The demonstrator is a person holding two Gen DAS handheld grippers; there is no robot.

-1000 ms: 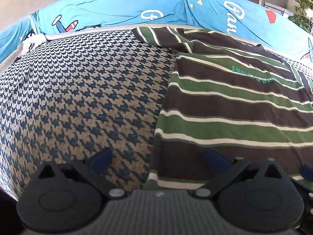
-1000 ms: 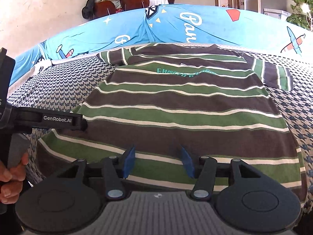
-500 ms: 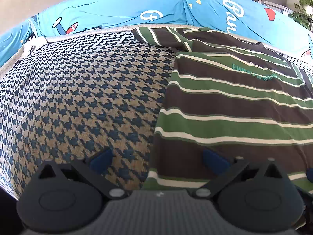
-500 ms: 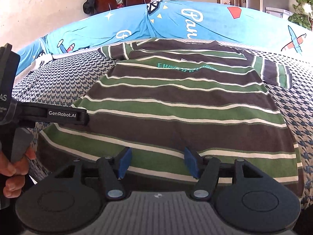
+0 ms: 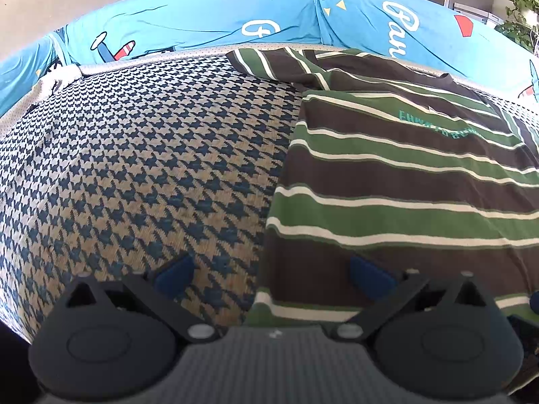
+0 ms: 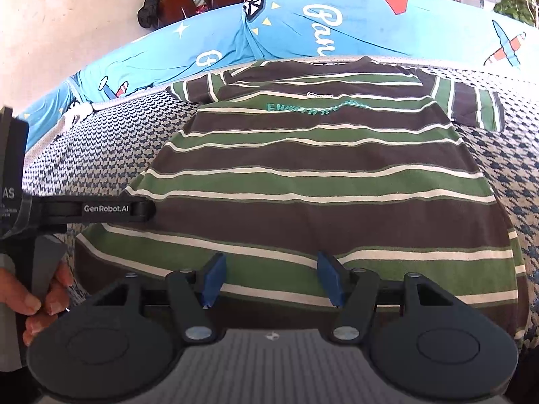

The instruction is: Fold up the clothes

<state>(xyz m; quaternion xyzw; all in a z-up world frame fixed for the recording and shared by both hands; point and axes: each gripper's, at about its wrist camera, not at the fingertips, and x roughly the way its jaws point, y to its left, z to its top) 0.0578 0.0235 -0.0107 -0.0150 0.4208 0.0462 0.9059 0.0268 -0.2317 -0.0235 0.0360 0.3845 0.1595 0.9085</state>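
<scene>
Right wrist: striped shirt point(image 6: 323, 181) flat (sleeves spread), right tool point(image 6: 271, 279) open.

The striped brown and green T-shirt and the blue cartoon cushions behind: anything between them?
Nothing: the T-shirt collar nearly meets the cushions, right wrist view.

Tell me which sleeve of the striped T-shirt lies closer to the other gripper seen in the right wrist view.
The sleeve at picture left, by the blue cushion's plane print. The left gripper reaches in from that side; the other sleeve lies spread at the far right.

T-shirt point(image 6: 323, 181) flat on sofa seat point(image 5: 134, 168), collar toward backrest cover point(image 6: 353, 27), bare seat left
</scene>
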